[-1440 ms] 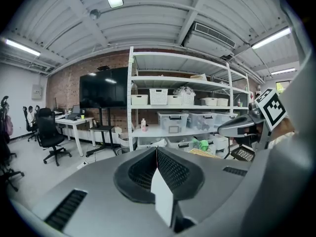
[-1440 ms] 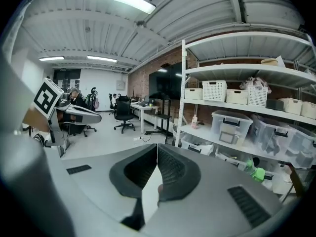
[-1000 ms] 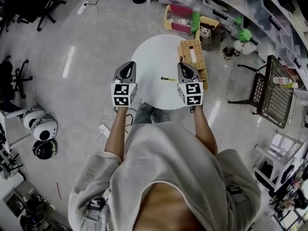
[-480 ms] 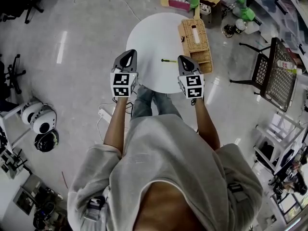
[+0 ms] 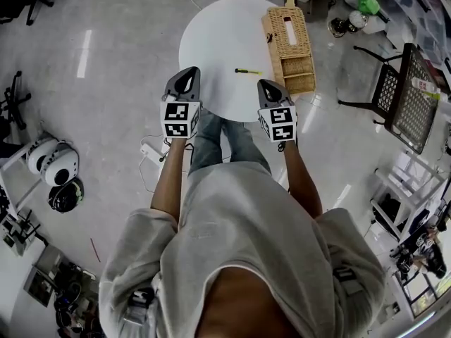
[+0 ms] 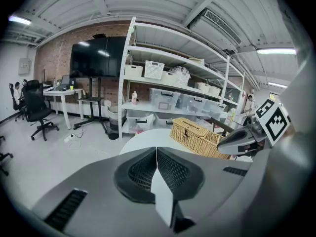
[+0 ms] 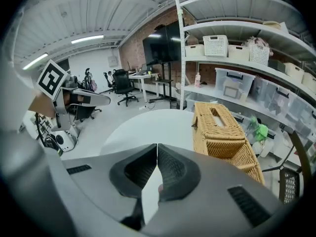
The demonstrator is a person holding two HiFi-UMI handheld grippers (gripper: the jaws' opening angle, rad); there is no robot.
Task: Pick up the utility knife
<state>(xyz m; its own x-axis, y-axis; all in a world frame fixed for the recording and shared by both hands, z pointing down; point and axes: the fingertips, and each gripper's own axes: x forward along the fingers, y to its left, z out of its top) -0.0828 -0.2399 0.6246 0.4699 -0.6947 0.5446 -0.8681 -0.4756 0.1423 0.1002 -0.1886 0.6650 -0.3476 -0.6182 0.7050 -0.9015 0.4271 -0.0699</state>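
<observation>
The utility knife (image 5: 248, 70), small and yellow-black, lies on the round white table (image 5: 211, 41), right of its middle. My left gripper (image 5: 187, 74) hangs over the table's near left rim, shut and empty. My right gripper (image 5: 266, 86) is over the near right rim, just short of the knife, also shut with nothing in it. In the left gripper view the jaws (image 6: 157, 149) meet in one line, and the right gripper (image 6: 242, 139) shows at the side. The right gripper view shows its jaws (image 7: 157, 147) closed over the table (image 7: 148, 127); the knife is hidden in both gripper views.
A wicker basket (image 5: 290, 41) stands on the table's right side, close to the knife. A black mesh stand (image 5: 398, 97) is at the right. A power strip with cable (image 5: 151, 151) lies on the floor left of the person's legs. Shelves with bins (image 6: 168, 98) stand beyond the table.
The table and knife have slid up in the head view. Both grippers have sunk and now hang at the table's near rim. Both stay shut.
</observation>
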